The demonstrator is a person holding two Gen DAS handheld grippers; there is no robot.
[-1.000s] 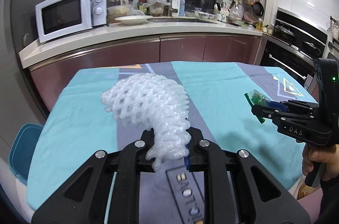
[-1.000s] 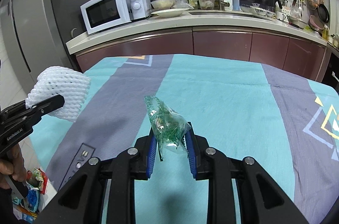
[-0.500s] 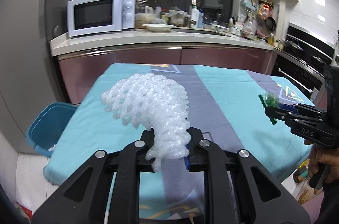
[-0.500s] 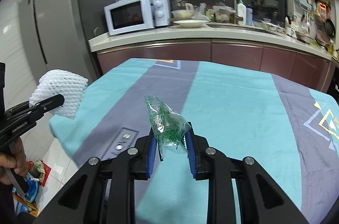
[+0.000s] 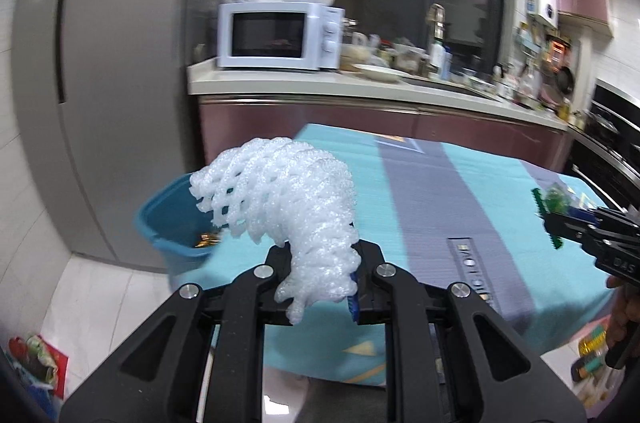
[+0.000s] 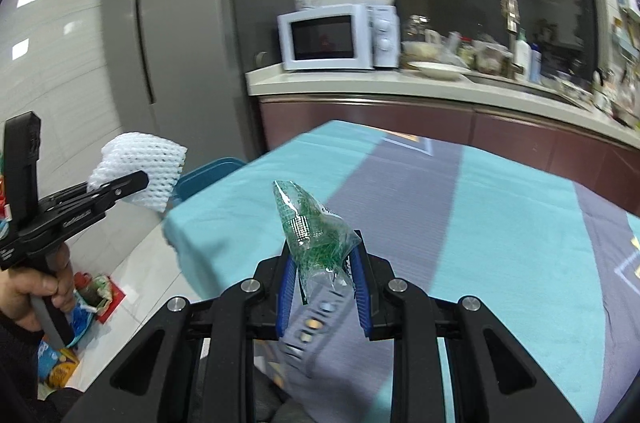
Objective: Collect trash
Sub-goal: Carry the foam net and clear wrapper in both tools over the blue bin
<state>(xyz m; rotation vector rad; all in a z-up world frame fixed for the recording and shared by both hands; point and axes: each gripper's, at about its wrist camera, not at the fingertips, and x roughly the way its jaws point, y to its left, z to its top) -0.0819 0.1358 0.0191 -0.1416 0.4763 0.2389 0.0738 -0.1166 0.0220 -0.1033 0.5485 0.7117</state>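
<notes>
Item: left gripper (image 5: 322, 277). Clamped on the foam net (image 5: 280, 199), pinched at its lower end, the mesh fanning up and left of the jaws. Since a second ago your view has swung left: the blue bin (image 5: 172, 223), then only a sliver at the frame's edge, now sits just past the table's (image 5: 460, 191) left corner, directly behind the net. Grip unchanged across all three views.

Item: right gripper (image 6: 324, 277). Clenched on the green wrapper (image 6: 312, 231), which stands up between the blue pads (image 6: 362, 287). It has followed the left one towards the same table corner; the bin's rim (image 6: 208, 171) has come into this view, beyond the net (image 6: 140, 167).

Meaning for the task: both pieces of trash are in hand and off the table, and you have carried them most of the way to the bin. The net looks close to being over the opening; the wrapper trails behind, over the table edge. Neither is dropped yet.

Hard to make out:
- Bin interior: mostly hidden by the net; something small and gold-coloured (image 5: 206, 239) lies inside, unidentifiable.
- Whether the net is truly above the opening or merely in front of it: cannot tell from this angle.
- Both views are motion-blurred, the counter clutter especially.
- Floor litter (image 6: 92, 295) by your left hand (image 6: 32, 289): colourful packets, unreadable.
- Your right hand (image 5: 622, 311) is cut off at the frame edge.
</notes>
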